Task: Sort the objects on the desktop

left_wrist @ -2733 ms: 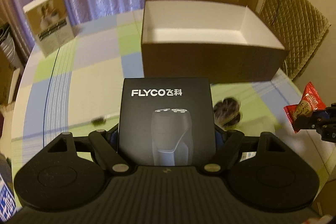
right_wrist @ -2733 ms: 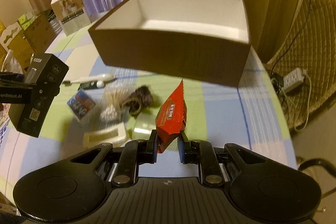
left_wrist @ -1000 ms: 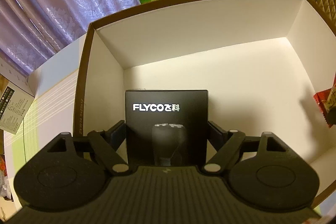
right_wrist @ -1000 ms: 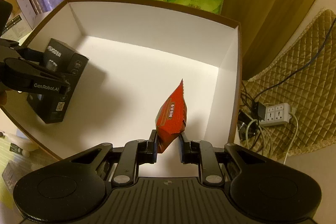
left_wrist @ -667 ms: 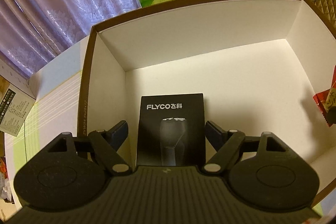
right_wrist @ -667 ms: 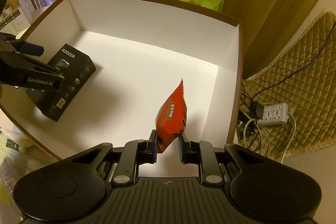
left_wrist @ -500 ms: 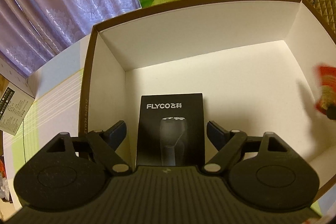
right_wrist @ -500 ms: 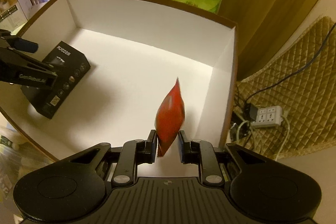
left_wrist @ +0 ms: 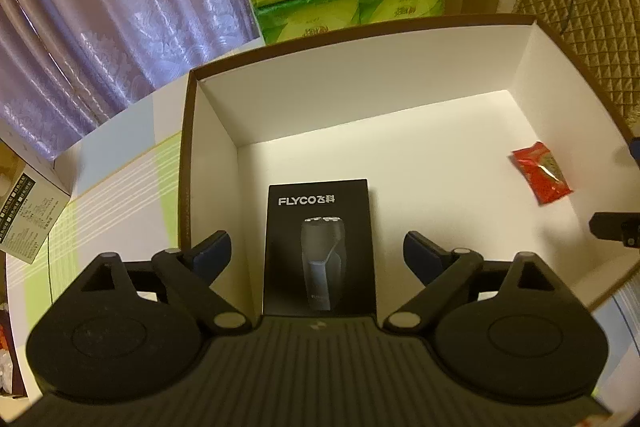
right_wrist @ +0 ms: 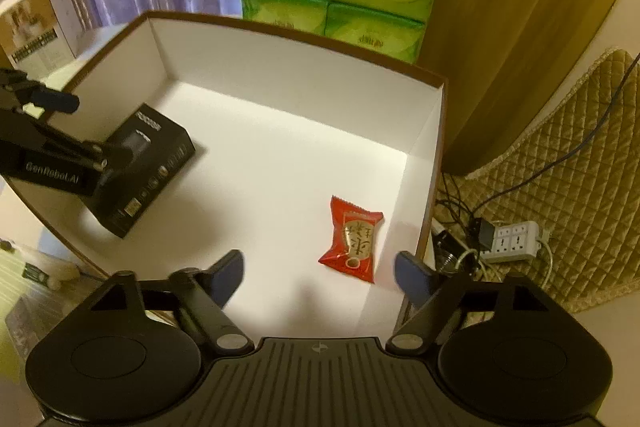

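Now both items have been released into the brown box (right_wrist: 436, 131): the red snack packet (right_wrist: 354, 239) is dropped beneath the spread right gripper (right_wrist: 319, 269), the shaver box (left_wrist: 320, 247) beneath the equally spread left gripper (left_wrist: 317, 251); more desktop objects can be fetched.

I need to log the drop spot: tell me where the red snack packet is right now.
The red snack packet lies flat on the white floor of the open cardboard box, near its right wall, just ahead of the open right claw and well right of the black shaver box.

A black FLYCO shaver box (left_wrist: 320, 247) lies flat, label up, on the white floor of the brown storage box (left_wrist: 360, 115), near its left wall. A red snack packet (right_wrist: 354, 239) lies flat beside the right wall.
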A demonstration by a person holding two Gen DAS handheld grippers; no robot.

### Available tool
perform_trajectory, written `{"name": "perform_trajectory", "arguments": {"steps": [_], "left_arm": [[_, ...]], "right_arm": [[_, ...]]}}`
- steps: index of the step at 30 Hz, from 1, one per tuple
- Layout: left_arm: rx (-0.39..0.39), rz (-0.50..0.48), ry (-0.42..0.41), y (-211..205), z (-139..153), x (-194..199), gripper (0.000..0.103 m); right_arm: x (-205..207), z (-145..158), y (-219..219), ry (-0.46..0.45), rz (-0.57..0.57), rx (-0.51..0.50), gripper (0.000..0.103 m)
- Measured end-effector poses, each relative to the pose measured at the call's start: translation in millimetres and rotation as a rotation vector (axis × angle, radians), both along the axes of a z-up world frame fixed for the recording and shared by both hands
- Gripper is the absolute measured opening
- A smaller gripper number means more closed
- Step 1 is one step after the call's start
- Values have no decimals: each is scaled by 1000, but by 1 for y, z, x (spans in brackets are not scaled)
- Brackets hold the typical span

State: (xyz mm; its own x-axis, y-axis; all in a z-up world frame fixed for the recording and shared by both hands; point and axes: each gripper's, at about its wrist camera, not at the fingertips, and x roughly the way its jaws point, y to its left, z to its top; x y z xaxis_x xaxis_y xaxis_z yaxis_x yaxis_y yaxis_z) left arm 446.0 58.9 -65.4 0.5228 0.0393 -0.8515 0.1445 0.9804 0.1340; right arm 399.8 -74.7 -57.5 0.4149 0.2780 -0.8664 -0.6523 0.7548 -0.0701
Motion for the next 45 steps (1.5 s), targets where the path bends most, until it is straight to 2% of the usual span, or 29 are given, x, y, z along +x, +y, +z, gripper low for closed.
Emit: {"name": "perform_trajectory", "arguments": {"steps": [4, 8, 17, 24, 32, 37, 42, 45], "left_arm": [[-18, -1, -17, 2, 11, -10, 97], [-38, 6, -37, 4, 23, -22, 97], [-56, 10, -97, 7, 56, -57, 99], [-67, 27, -152, 13, 80, -100, 102], [-74, 42, -213, 25, 91, -155, 102], [-100, 39, -270, 33, 95, -192, 102], [-53, 86, -267, 37, 93, -218, 99], [-81, 107, -273, 40, 96, -232, 99]], "right_arm": [[-6, 8, -3, -3, -5, 34, 96], [-12, 18, -7, -9, -16, 64, 101], [-32, 37, -21, -22, -56, 110, 101], [-61, 53, -37, -37, -77, 163, 101], [-105, 65, -49, -72, -87, 207, 101], [-133, 65, -56, -54, -75, 228, 101], [-156, 62, -61, -25, -65, 246, 101], [-168, 59, -64, -14, -63, 260, 101]]}}
